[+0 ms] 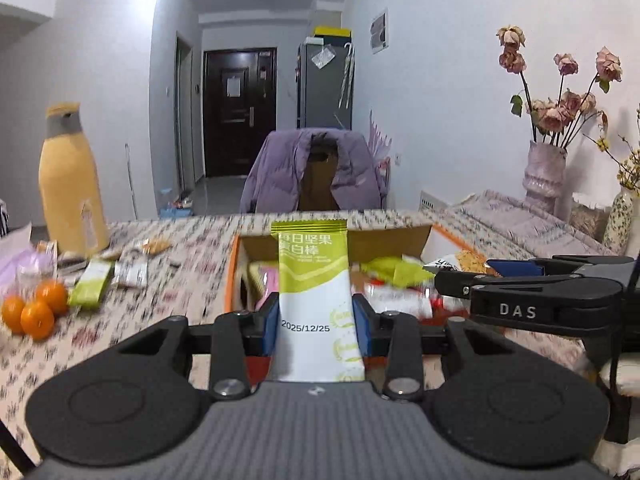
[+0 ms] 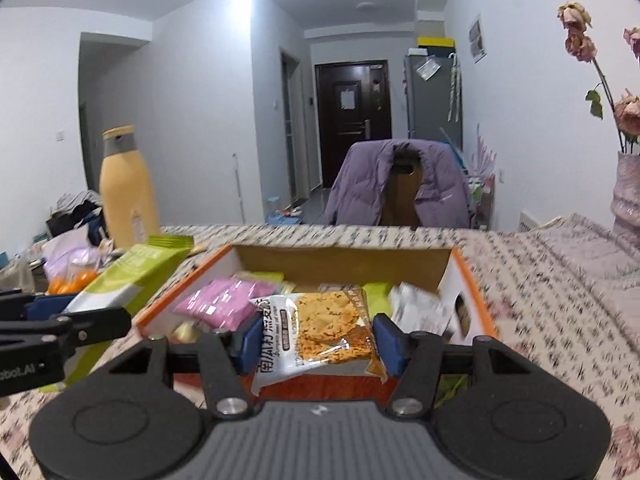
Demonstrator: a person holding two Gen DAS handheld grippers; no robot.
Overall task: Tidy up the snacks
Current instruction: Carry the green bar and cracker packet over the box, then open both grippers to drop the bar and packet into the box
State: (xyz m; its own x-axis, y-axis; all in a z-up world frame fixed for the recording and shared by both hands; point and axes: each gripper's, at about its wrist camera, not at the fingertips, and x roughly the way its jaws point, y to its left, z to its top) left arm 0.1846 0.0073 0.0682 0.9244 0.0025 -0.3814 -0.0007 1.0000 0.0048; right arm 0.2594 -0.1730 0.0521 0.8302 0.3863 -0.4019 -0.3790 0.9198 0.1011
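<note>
My left gripper [image 1: 316, 316] is shut on a green and white nut bar packet [image 1: 314, 280], held upright above the near edge of the orange-rimmed cardboard box [image 1: 332, 238]. My right gripper [image 2: 318, 336] is shut on a clear oat cracker packet [image 2: 320, 328], held over the box [image 2: 344, 258]. The box holds several snack packets, among them a pink packet [image 2: 224, 302] and a white one [image 2: 420, 308]. The nut bar [image 2: 128, 280] and the left gripper also show at the left of the right wrist view. The right gripper shows at the right of the left wrist view [image 1: 460, 276].
On the patterned tablecloth [image 1: 160, 320] left of the box lie loose snack packets [image 1: 92, 286], three oranges [image 1: 34, 308] and a tall yellow bottle [image 1: 70, 184]. A chair with a purple jacket [image 1: 316, 172] stands beyond the table. A vase of dried flowers [image 1: 546, 176] stands at right.
</note>
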